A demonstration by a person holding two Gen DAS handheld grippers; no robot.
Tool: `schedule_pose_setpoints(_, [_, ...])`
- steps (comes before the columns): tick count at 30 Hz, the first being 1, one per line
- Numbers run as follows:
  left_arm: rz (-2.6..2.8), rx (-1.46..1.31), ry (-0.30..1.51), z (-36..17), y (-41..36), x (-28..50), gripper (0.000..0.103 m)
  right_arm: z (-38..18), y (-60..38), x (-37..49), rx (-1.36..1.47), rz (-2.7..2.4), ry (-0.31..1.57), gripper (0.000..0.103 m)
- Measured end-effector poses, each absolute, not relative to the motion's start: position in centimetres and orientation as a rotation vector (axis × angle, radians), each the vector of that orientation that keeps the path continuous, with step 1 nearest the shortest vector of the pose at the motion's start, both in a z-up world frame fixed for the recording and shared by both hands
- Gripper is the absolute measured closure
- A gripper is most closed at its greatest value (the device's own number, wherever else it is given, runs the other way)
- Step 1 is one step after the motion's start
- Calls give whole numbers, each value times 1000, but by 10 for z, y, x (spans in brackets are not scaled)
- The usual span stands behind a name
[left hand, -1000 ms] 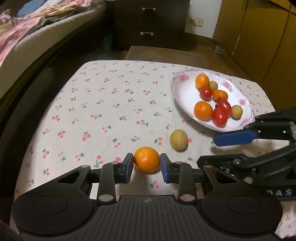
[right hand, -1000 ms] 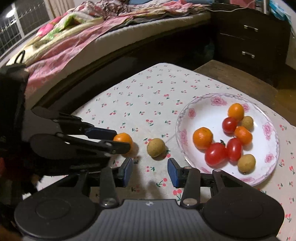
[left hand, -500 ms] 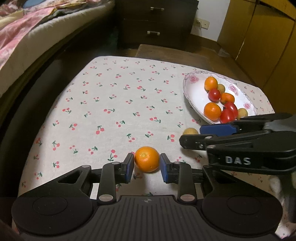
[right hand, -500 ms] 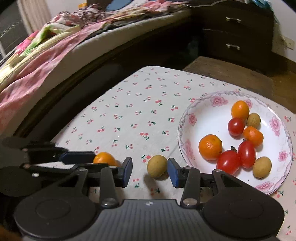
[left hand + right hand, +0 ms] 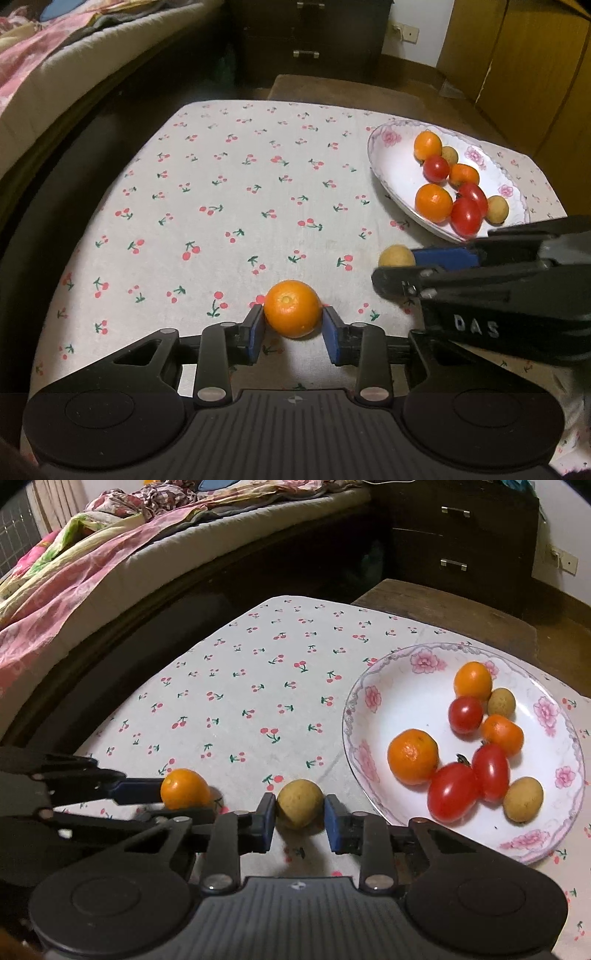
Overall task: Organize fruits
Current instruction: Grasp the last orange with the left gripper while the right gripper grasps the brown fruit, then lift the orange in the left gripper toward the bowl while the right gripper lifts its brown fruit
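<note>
A small orange (image 5: 293, 308) lies on the cherry-print cloth between the blue pads of my left gripper (image 5: 293, 328); the pads stand at its sides with slight gaps. A tan longan (image 5: 300, 803) lies between the blue pads of my right gripper (image 5: 300, 821), which is open around it with small gaps. The orange (image 5: 184, 789) and the left gripper (image 5: 122, 794) show at the left of the right wrist view. The longan (image 5: 396, 256) and the right gripper (image 5: 424, 264) show at the right of the left wrist view.
A floral white plate (image 5: 373, 701) (image 5: 391, 173) at the right holds oranges, red tomatoes and longans. A bed (image 5: 110, 554) runs along the left and a dark dresser (image 5: 310, 37) stands beyond the table. The cloth's left edge drops off to a dark gap.
My right gripper has moved forward so the longan now sits between its pads. My left gripper has stayed around the orange, with the pads a little closer to it.
</note>
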State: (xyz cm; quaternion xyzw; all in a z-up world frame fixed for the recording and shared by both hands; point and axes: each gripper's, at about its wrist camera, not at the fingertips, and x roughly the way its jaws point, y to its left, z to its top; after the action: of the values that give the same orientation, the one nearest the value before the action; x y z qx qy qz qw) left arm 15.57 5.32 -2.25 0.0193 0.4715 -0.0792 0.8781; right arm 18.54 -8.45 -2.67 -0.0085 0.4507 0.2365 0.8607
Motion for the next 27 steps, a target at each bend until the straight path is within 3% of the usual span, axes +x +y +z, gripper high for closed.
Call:
schedule_pose_setpoints(23, [-318, 156, 1011, -23, -3, 95, 61, -21, -139, 98, -85, 492, 1014, 74])
schedule_pose_setpoints(27, [-312, 163, 1001, -24, -4, 98, 53, -22, -141, 100, -62, 495, 1017, 74])
